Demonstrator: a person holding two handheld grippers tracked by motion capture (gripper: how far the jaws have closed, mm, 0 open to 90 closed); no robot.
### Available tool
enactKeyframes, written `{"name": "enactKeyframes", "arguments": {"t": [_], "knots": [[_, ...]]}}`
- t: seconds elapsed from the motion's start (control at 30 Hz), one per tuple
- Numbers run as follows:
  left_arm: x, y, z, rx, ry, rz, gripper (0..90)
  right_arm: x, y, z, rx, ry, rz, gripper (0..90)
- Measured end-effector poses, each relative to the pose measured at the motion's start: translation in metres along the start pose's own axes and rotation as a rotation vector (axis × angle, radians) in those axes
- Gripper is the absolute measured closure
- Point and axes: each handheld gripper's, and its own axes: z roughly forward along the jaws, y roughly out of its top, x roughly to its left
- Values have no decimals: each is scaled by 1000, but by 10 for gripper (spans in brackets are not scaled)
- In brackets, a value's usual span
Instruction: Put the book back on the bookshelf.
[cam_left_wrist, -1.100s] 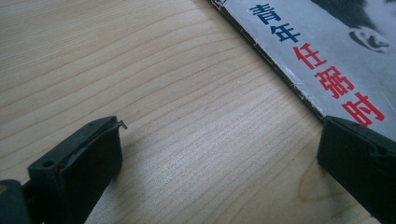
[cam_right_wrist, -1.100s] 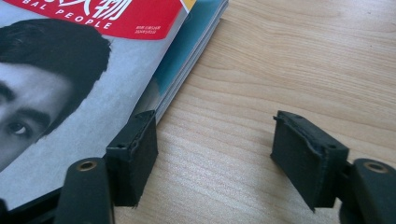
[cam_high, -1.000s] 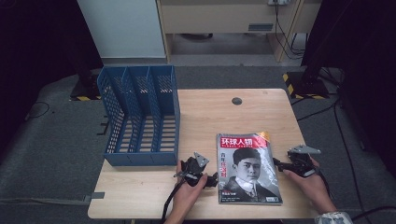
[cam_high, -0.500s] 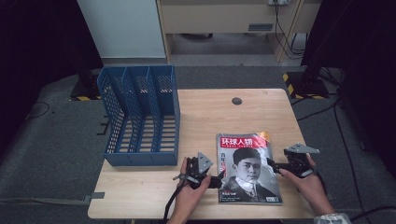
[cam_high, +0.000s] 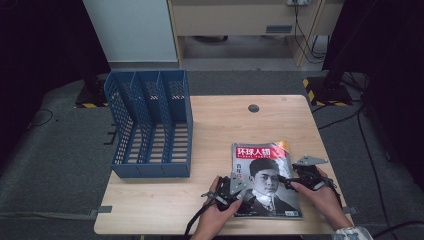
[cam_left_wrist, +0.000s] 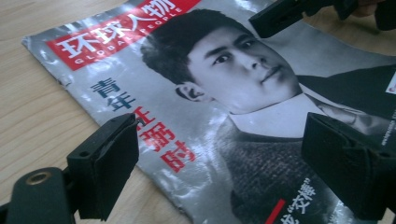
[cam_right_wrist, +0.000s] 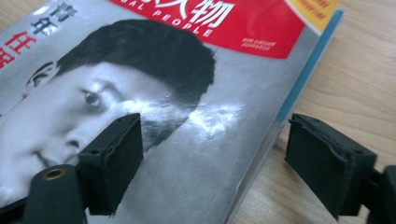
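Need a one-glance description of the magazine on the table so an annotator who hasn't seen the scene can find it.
Start at the wooden table. On its left side stands a blue slotted file rack; the magazine lies flat on the near right part, between the left gripper and right gripper. It is the only printed item: glossy grey cover, red title band with white characters, black-and-white portrait.

A lab or recording studio is suggested by dark curtains (cam_high: 45, 45), trailing floor cables (cam_high: 310, 35), hazard-taped stand bases (cam_high: 325, 92) and grey carpet (cam_high: 60, 165).
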Motion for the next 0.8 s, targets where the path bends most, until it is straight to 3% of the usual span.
{"name": "enactKeyframes", "arguments": {"t": [0.07, 0.23, 0.43, 0.5, 0.6, 0.73, 0.8], "knots": [[0, -1, 3, 25, -6, -4, 117, 1, 0, 0, 2, 5, -14, 218], [1, -5, 8, 51, -37, -19, 145, 0, 1, -4, -20, 16, 6, 253], [-6, -8, 15, 82, -13, 36, 122, 0, 2, -9, -61, 18, 28, 323], [-6, -8, 16, 84, -17, 35, 111, 0, 3, -15, -103, 44, 77, 362], [-5, -8, 16, 88, -19, 31, 109, 0, 4, -20, -134, 70, 107, 389], [-5, -8, 17, 90, -19, 32, 106, 1, 3, -24, -147, 96, 131, 422], [-6, -7, 17, 90, -19, 33, 100, 1, 0, -24, -126, 117, 154, 430]]}}
